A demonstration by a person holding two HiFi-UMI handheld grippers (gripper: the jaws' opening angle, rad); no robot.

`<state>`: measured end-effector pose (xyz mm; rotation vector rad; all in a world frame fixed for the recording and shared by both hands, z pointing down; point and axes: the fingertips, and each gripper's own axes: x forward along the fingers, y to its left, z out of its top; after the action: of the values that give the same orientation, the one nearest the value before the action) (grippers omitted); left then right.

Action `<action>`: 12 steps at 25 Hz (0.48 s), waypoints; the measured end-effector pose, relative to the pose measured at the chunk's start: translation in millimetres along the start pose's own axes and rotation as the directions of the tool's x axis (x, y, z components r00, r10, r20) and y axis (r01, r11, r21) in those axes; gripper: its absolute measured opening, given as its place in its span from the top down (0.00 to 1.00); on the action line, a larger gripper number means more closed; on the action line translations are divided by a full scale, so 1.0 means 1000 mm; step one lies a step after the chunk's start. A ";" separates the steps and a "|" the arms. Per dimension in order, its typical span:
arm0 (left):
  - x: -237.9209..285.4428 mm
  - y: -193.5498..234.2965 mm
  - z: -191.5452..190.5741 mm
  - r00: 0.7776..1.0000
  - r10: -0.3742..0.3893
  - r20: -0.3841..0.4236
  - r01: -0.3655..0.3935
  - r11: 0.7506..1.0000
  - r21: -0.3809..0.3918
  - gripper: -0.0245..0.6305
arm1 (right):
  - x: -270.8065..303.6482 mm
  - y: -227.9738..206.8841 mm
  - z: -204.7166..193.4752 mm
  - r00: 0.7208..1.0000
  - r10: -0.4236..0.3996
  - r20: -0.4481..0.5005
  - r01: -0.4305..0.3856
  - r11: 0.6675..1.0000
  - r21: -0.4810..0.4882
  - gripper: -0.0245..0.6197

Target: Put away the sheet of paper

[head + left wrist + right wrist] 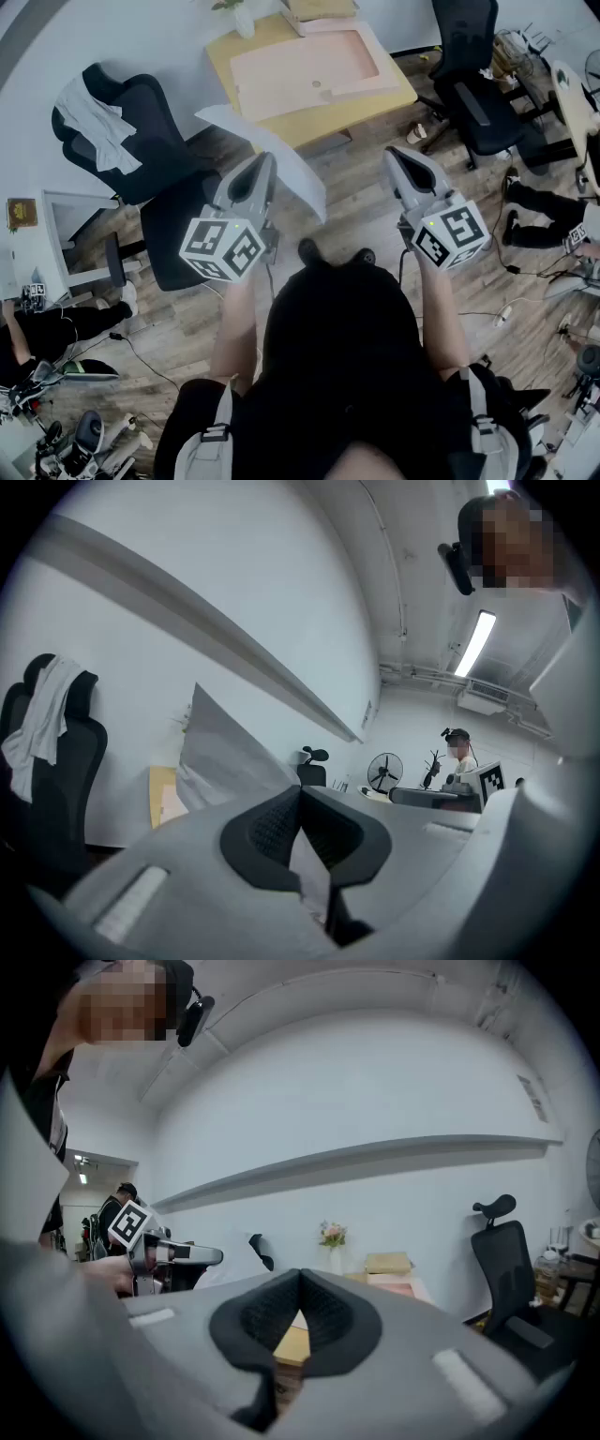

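The left hand-held gripper (300,791) was clamped on the sheet of paper (230,752), held in mid-air and fanning out ahead of its tips to both sides. The right hand-held gripper (298,1274) had its jaws together on nothing, level with the left one and apart from the sheet. Pick-up looked done; putting away was left, probably on the yellow surface (394,98) ahead of both, where a pink tray (309,66) lay.

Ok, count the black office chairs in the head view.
2. One office chair stands left of the yellow table, a white cloth draped over its back; the other stands right of it. Others may be hidden.
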<state>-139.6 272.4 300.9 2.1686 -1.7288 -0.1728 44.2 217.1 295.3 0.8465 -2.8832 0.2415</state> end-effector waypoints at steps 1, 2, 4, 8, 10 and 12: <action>-0.001 0.001 -0.001 1.000 -0.003 -0.002 0.003 1.000 0.001 0.95 | 0.001 0.002 -0.001 1.000 -0.002 0.000 0.002 1.000 -0.003 0.96; -0.003 0.002 -0.001 1.000 -0.005 -0.004 0.005 1.000 0.001 0.95 | 0.001 0.005 -0.002 1.000 -0.003 0.000 0.003 1.000 -0.006 0.96; -0.005 0.004 -0.003 1.000 -0.011 -0.008 0.011 1.000 0.004 0.95 | 0.001 0.007 -0.004 1.000 -0.008 0.001 0.008 1.000 -0.008 0.96; -0.008 0.007 -0.007 1.000 -0.019 -0.019 0.020 1.000 0.007 0.95 | 0.001 0.009 -0.008 1.000 -0.025 -0.003 0.025 1.000 -0.006 0.96; -0.008 0.013 -0.009 0.999 -0.021 -0.025 0.021 1.000 0.006 0.95 | 0.004 0.009 -0.011 0.999 -0.035 -0.009 0.035 0.999 -0.003 0.96; -0.008 0.019 -0.011 0.999 -0.018 -0.031 0.018 1.000 0.004 0.95 | 0.007 0.007 -0.014 0.999 -0.046 -0.013 0.046 0.999 0.013 0.96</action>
<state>-155.4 278.4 316.5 2.1789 -1.6953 -0.1391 35.2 222.1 309.3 0.9092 -2.8499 0.2602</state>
